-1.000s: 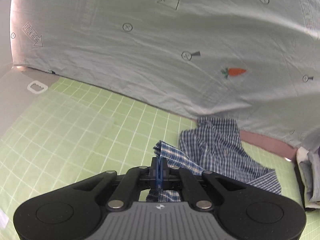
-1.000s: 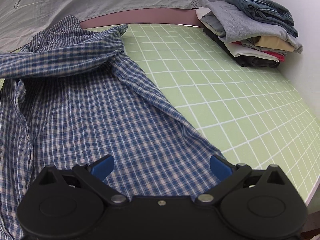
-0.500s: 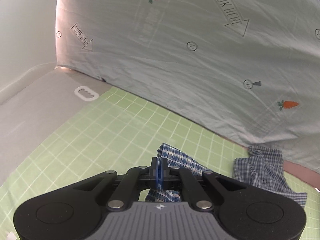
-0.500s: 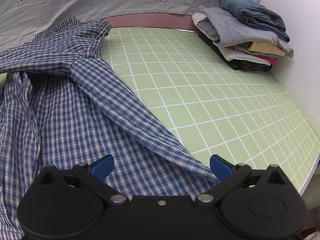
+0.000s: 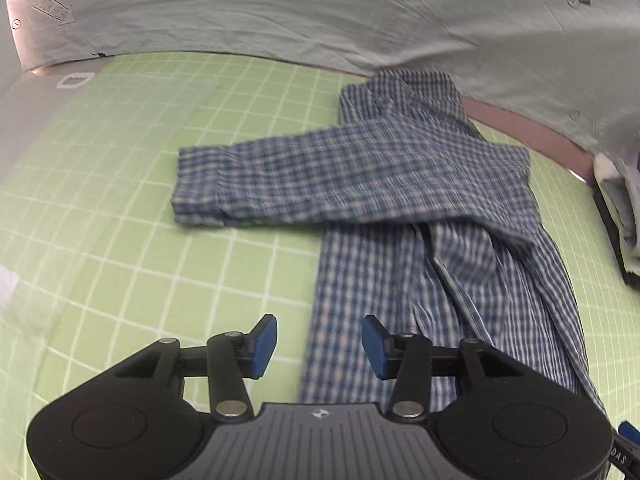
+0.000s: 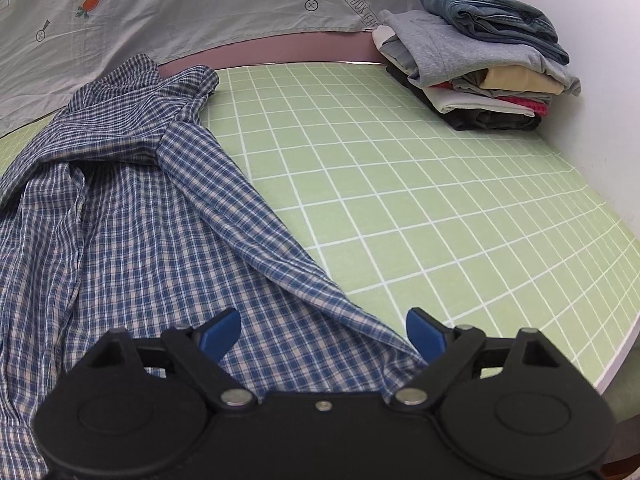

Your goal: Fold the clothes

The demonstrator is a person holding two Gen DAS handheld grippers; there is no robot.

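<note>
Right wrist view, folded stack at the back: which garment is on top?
The blue denim piece tops the folded stack; the grey garment lies directly under it, then tan, white, red and dark layers.

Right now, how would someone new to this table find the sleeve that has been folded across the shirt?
On the green grid mat, find the blue checked shirt lying lengthwise below the grey carrot-print sheet. The folded sleeve crosses its upper part sideways, cuff past the shirt's left edge. It alone runs crosswise.
</note>
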